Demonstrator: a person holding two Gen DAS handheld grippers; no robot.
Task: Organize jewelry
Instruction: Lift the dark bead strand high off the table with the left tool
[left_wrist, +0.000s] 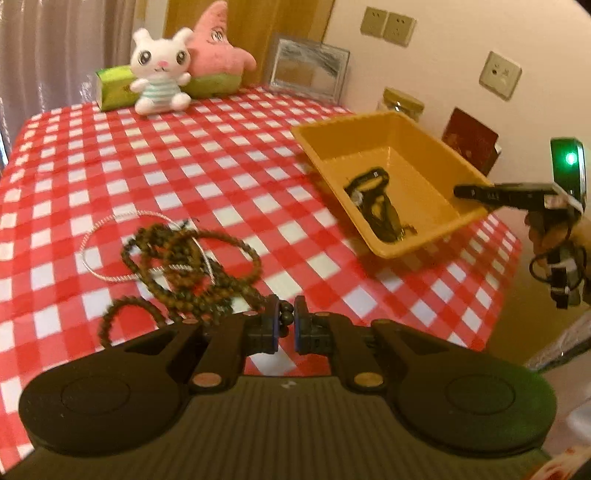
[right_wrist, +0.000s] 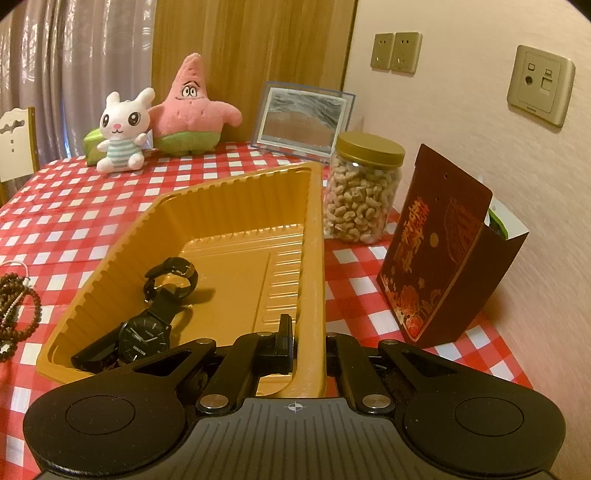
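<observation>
**On the checked cloth: beads gripped at left, tray steadied at right**

Near the front edge of the cloth (left_wrist: 221, 155), a tangled pile of beads (left_wrist: 192, 258) is shown, with a thin silver cord (left_wrist: 110, 236) looped through it. The left gripper (left_wrist: 285, 325) is closed on a strand of this pile; a few beads are seen pinched between its pads. The right gripper (right_wrist: 308, 343) is clamped on the side wall of the tray (right_wrist: 314, 236), one finger inside and one outside. Two black watches (right_wrist: 155, 317) are already laid in the tray, which stands well apart from the pile.

The beads are judged light, limp and strung on a soft cord, so no stiffness can be relied on: a lifted strand is expected to hang and swing, and neighbouring loops and the silver cord may be dragged up with it. The round beads are probably slippery, so the cord between beads, or one bead held squarely, is the better purchase. The thin plastic tray is likely to flex, and only a moderate grip is advised.
</observation>
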